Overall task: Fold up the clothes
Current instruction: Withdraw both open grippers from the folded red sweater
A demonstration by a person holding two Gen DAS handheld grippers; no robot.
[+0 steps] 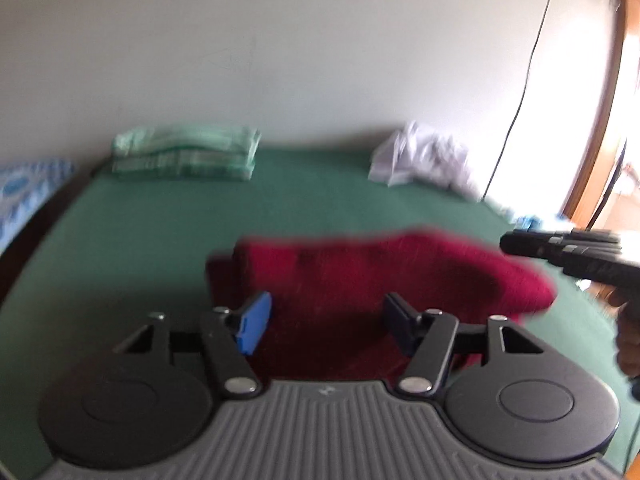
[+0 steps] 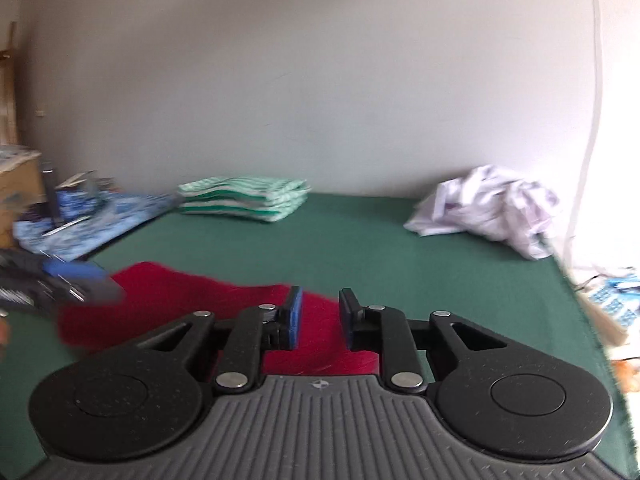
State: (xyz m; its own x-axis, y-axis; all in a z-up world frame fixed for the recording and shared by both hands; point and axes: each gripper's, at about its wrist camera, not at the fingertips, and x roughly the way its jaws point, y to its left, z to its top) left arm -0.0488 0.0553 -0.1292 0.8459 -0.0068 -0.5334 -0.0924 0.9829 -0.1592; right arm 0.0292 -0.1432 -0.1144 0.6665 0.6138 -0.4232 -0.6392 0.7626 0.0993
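Left wrist view: the left hand-held gripper (image 1: 326, 320) stands wide open, gripping nothing, over the red cloth (image 1: 380, 280) lying on the green surface (image 1: 160, 232) just ahead.

Right wrist view: the right hand-held gripper (image 2: 319, 318) is narrowly parted, empty, with the red cloth (image 2: 180, 300) below and left of it.

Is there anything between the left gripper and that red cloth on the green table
Nothing visible. The left gripper is open, with the red cloth directly ahead between its fingers; only the cloth itself lies there.
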